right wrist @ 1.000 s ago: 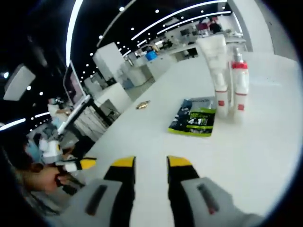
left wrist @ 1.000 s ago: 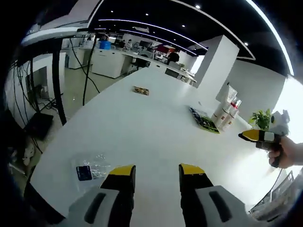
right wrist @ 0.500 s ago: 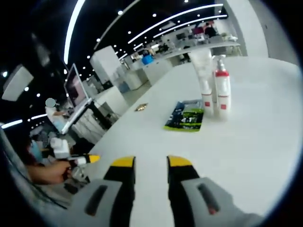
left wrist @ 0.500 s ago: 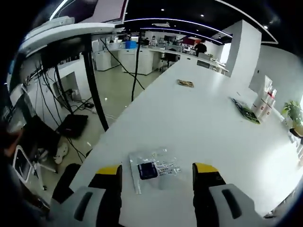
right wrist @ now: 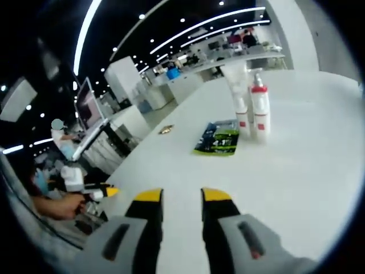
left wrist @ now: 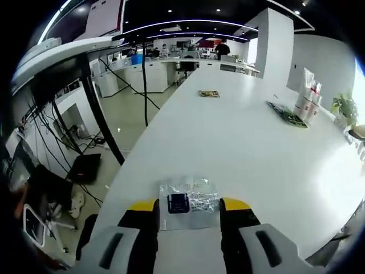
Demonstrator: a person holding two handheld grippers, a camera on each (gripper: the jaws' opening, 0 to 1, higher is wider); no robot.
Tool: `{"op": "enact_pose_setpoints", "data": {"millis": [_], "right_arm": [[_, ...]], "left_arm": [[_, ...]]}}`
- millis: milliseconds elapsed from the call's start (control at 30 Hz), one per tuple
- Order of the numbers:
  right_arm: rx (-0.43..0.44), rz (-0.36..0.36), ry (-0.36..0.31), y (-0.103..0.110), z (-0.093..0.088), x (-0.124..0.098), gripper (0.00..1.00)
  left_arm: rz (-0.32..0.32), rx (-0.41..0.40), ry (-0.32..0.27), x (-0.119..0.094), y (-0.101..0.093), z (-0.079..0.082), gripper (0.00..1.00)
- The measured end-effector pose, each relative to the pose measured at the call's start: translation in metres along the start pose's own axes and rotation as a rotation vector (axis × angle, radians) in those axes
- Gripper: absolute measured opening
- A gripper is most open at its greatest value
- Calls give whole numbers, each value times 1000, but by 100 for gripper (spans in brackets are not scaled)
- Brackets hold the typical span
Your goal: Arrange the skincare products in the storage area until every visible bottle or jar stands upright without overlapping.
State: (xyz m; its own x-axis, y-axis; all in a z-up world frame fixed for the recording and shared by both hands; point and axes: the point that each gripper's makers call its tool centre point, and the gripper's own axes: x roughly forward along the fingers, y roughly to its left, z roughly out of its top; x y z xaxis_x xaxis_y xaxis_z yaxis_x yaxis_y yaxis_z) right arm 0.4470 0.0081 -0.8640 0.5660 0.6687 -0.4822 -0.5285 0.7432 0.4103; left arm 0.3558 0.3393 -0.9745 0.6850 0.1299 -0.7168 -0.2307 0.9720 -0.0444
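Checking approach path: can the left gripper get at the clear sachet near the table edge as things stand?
Probably yes. The left gripper is open with its yellow-tipped jaws on either side of the clear sachet, which lies flat on the white table. Nothing lies between them. A thin flat pack may be hard to pinch.

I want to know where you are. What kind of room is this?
Probably a big open office: a long white table, rows of desks far back, and strip lights on a dark ceiling.
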Motion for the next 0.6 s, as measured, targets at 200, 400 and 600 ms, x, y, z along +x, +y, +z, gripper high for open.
{"op": "enact_pose_setpoints", "data": {"millis": [200, 400, 600], "right_arm": [[10, 13, -6, 6, 2, 3, 24], [11, 23, -21, 8, 8, 2, 24], [44, 42, -16, 13, 5, 2, 24]], "left_arm": [[-45, -78, -10, -1, -9, 2, 43], [-79, -72, -23, -4, -20, 7, 43], [-157, -56, -75, -11, -45, 27, 43]]}}
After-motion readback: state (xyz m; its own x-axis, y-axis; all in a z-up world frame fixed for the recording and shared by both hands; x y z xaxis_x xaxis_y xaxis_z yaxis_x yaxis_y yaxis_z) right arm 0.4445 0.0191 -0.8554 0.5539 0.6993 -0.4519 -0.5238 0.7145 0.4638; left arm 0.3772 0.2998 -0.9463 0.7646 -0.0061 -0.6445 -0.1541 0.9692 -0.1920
